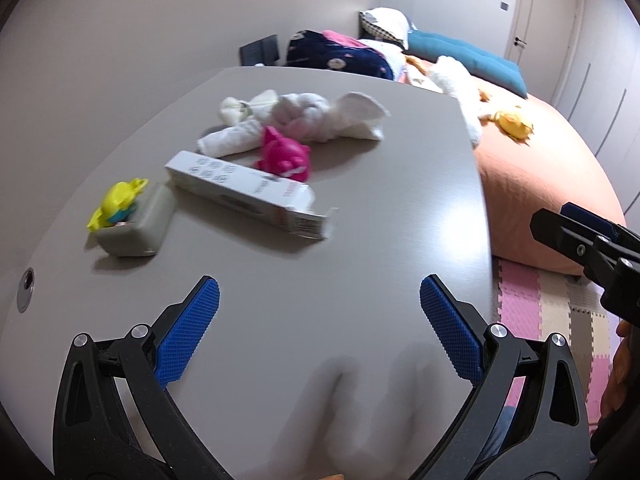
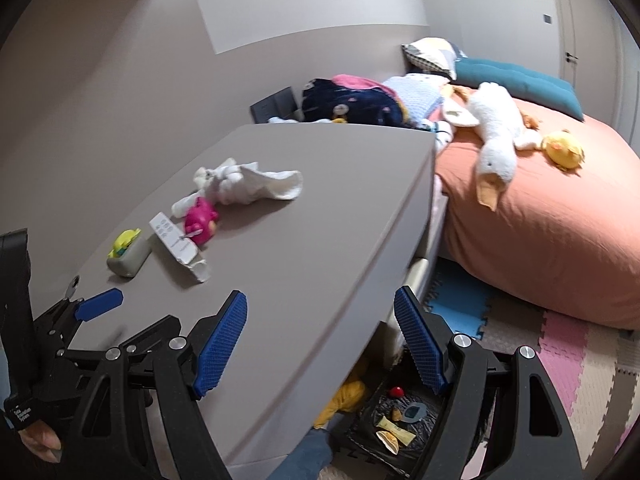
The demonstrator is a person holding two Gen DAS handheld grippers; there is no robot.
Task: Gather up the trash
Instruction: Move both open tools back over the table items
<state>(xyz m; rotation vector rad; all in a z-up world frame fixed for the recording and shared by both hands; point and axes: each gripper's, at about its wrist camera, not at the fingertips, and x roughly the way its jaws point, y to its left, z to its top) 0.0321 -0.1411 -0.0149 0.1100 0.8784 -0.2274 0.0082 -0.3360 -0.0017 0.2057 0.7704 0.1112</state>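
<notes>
1. Two views are covered, left wrist first. The left gripper point(image 1: 320, 312) hangs over the near part of the grey table point(image 1: 360, 208), jaws wide apart, nothing between them.
2. An opened white carton point(image 1: 244, 196) lies flat toward the table's left edge. Just beyond it, touching or nearly so, sits a pink toy point(image 1: 284, 154). White cloths point(image 1: 304, 120) lie bunched toward the far edge.
3. A grey box point(image 1: 134, 224) holding a yellow toy point(image 1: 116, 202) stands near the left edge, just beside the carton.
4. The right gripper point(image 1: 588, 248) shows at the right, off the table's right edge, over the bed point(image 1: 560, 184).
5. Right wrist view: the right gripper point(image 2: 320, 340) straddles the table's point(image 2: 320, 240) near right edge, jaws wide apart and empty.
6. The carton point(image 2: 178, 250), pink toy point(image 2: 201, 220) and cloths point(image 2: 248, 184) lie toward the left edge.
7. A black-lined bin point(image 2: 376, 416) stands on the floor below the table edge, holding wrappers point(image 2: 394, 434).
8. The left gripper point(image 2: 100, 304) appears at the lower left.
</notes>
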